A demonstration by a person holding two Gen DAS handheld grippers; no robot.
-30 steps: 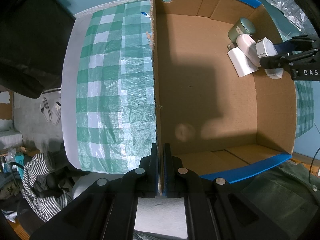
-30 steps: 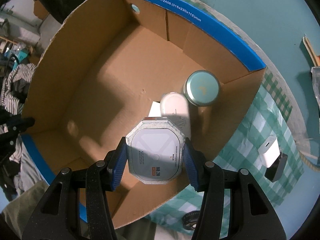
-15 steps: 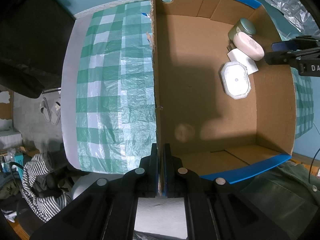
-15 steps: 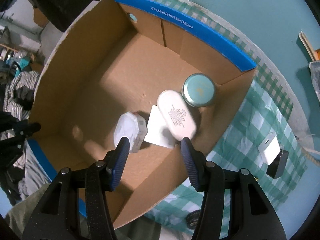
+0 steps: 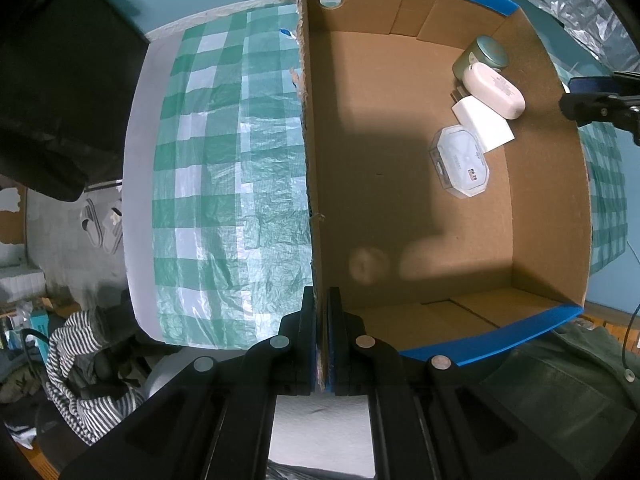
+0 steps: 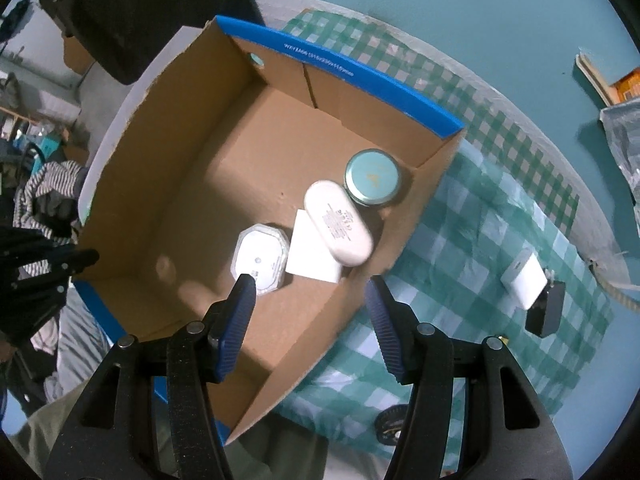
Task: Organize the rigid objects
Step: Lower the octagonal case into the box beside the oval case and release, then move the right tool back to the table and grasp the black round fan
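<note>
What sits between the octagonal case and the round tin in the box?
The white square block and the white oval case leaning over it, between octagonal case and round tin. Clearest in the right wrist view.

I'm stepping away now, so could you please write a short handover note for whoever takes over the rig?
Left gripper: shut on the cardboard box wall, steadying it.
Right gripper: fingers opening, nothing between them, above the box's near wall.
In the box: green tin, white oval case, flat white block, octagonal case, clustered in one corner.
Left: white charger and black adapter on the checked cloth outside the box.
</note>
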